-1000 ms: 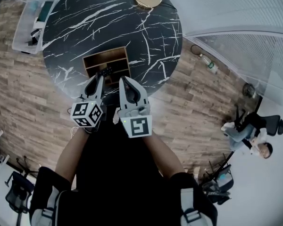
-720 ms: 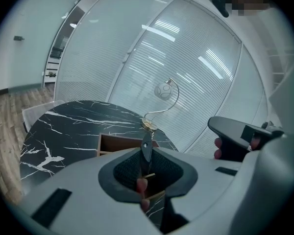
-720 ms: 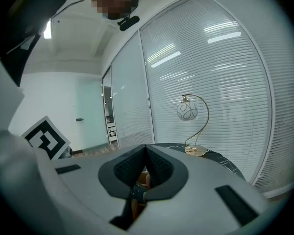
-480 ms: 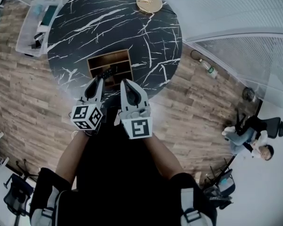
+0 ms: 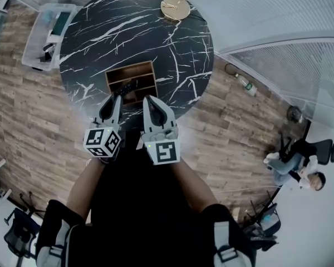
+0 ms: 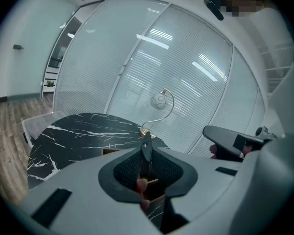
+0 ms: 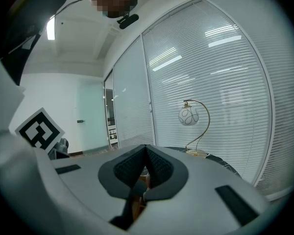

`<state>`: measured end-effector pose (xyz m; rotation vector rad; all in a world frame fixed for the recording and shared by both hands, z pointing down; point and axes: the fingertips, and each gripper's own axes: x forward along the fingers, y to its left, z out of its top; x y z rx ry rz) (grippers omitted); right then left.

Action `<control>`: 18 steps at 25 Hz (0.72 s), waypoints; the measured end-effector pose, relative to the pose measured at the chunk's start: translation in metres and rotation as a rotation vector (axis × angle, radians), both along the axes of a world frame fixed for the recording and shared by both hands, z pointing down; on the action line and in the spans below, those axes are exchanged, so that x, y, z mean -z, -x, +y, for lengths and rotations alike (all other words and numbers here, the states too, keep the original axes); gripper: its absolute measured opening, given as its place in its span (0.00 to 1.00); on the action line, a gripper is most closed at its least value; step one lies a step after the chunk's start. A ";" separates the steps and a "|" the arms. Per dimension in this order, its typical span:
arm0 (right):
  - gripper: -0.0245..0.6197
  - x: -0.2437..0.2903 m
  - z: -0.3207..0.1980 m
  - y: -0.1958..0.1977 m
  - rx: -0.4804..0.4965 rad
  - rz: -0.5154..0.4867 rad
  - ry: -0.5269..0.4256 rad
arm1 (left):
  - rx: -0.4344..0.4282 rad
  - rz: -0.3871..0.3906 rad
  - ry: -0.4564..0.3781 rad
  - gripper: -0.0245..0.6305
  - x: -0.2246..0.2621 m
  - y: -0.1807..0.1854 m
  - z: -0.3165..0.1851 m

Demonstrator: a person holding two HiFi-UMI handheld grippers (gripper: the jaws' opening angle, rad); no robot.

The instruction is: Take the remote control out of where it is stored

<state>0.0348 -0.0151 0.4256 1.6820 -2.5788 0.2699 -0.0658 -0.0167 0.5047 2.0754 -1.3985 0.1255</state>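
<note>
Left gripper view: the left gripper (image 6: 147,161) has its dark ribbed pads clamped on the remote control (image 6: 146,145). The remote is seen edge-on as a thin dark blade standing up between the pads. Its long axis runs along the line of the jaws, and its free end points forward, away from the person. Any print on it is too small to read.

Head view: the remote projects from the tips of that gripper over the near edge of the open wooden box (image 5: 134,74), which has shelves inside. Whether the remote touches the box cannot be determined. The cube (image 5: 103,141) at the rear of the left gripper carries square black-and-white markers.

The right gripper (image 7: 145,153) is just beside the left one, on its right, and points the same way. Its pads are pressed together at the tips with nothing between them.

The box stands on a round black marble table (image 5: 156,32). At the far side of the table is a lamp (image 7: 189,115) with a curved gold stem. A clear plastic bin (image 5: 44,35) sits on the wood floor beyond the table's left edge.
</note>
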 end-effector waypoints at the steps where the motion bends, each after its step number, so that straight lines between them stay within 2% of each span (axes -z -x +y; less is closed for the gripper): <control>1: 0.04 0.000 0.001 0.000 0.002 0.002 -0.001 | 0.001 -0.002 -0.005 0.15 0.002 0.001 0.001; 18: 0.04 0.018 0.006 -0.002 0.012 0.010 -0.053 | 0.042 -0.031 -0.129 0.15 0.047 0.014 -0.001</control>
